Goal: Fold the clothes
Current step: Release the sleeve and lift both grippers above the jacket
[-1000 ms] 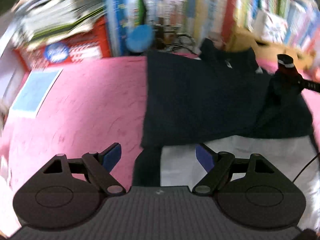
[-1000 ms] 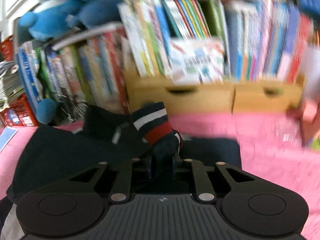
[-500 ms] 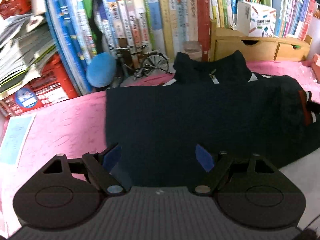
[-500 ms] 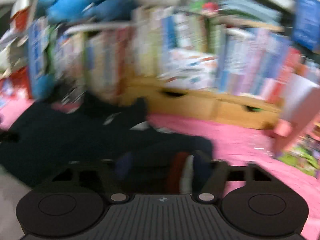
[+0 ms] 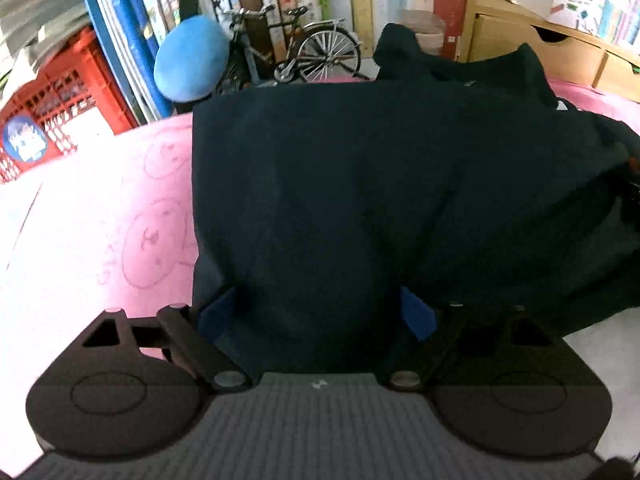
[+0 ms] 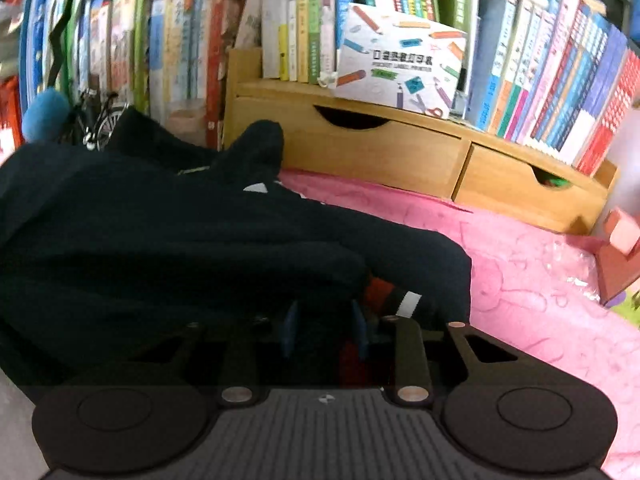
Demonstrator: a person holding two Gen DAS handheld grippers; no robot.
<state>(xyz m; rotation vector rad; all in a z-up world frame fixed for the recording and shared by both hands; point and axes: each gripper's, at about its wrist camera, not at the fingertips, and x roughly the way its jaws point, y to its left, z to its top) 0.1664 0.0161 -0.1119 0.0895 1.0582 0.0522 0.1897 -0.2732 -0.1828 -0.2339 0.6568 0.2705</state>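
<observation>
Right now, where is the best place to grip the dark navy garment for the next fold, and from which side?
Probably the near left hem corner of the navy garment. Its left edge lies straight on the pink cloth, so the open left gripper can come in low from the near side. The right gripper sits open over the striped cuff.

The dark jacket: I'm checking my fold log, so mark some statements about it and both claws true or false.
1. The dark jacket lies on a pink blanket. True.
2. The left claw is shut. False: its blue pads are wide apart, over the jacket.
3. The striped cuff lies by the right claw. True.
4. The jacket is red all over. False: only the cuff shows red and white.
5. A toy bicycle stands behind the jacket. True.
</observation>
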